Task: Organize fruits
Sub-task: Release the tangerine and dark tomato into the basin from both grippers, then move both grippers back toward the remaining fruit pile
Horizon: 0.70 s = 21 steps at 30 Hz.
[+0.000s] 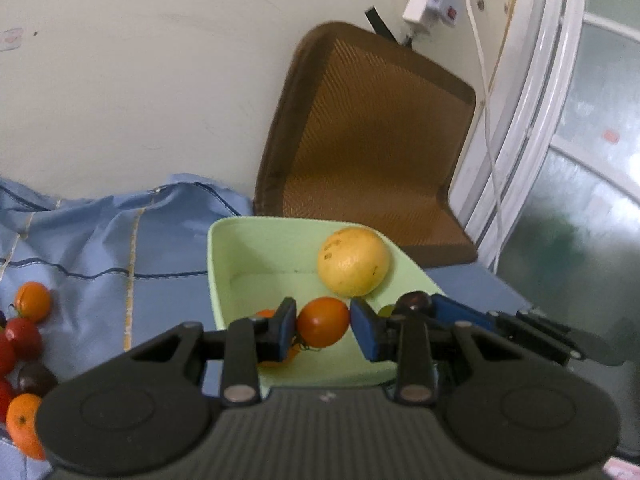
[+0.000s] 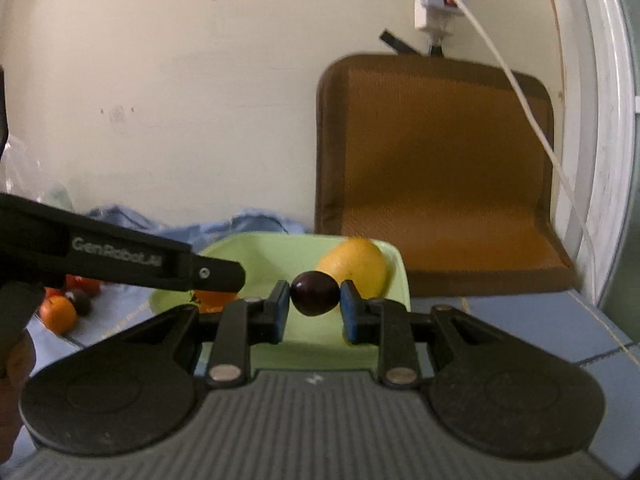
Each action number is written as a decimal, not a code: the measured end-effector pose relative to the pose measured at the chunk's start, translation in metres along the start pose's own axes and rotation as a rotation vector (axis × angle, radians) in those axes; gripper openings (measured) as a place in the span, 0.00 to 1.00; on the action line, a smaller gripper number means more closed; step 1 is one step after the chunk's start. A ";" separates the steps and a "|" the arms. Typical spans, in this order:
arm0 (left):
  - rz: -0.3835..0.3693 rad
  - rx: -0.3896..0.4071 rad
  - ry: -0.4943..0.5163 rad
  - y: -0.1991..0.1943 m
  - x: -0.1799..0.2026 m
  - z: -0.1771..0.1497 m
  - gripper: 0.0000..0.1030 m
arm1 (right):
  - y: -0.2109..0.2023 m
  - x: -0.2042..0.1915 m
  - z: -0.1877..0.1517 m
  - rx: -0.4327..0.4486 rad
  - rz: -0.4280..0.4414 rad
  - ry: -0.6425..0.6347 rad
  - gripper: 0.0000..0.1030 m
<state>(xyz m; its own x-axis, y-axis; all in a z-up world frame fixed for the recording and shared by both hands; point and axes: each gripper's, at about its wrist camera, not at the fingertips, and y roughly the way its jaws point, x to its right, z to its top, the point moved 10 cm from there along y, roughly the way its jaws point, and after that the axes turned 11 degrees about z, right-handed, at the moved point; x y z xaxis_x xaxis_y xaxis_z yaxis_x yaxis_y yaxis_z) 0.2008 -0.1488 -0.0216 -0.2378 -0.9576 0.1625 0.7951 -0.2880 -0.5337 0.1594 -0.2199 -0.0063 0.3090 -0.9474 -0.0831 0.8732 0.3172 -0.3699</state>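
Observation:
A light green tray (image 1: 224,264) sits on a blue cloth and holds a large yellow fruit (image 1: 353,262). My left gripper (image 1: 323,323) is shut on a small orange tomato (image 1: 322,321) over the tray's near part. My right gripper (image 2: 314,295) is shut on a dark purple fruit (image 2: 314,293) just above the tray (image 2: 396,276), in front of the yellow fruit (image 2: 358,262). The right gripper also shows in the left wrist view (image 1: 416,304), close to the right of my left fingers. More small fruits lie on the cloth at left (image 1: 24,336).
A brown seat cushion (image 1: 372,152) leans against the wall behind the tray. A white power strip and cable (image 1: 430,4) hang on the wall. A white door frame (image 1: 532,92) is at the right. The blue cloth (image 1: 120,248) is bunched at the back left.

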 end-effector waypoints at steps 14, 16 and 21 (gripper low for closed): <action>0.170 0.047 -0.006 -0.033 -0.024 0.003 0.56 | -0.012 0.013 0.003 0.076 -0.053 0.062 0.56; 0.191 0.049 -0.023 -0.045 -0.033 -0.001 0.57 | -0.015 0.015 0.004 0.097 -0.067 0.079 0.56; 0.311 0.019 -0.042 -0.066 -0.068 -0.020 0.61 | -0.018 0.014 0.005 0.116 -0.092 0.069 0.57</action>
<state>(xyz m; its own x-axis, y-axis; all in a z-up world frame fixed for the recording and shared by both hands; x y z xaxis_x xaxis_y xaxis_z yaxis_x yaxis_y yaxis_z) 0.1528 -0.0650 -0.0140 0.0409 -0.9988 0.0282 0.8366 0.0188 -0.5476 0.1496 -0.2387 0.0038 0.2026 -0.9721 -0.1185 0.9356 0.2279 -0.2698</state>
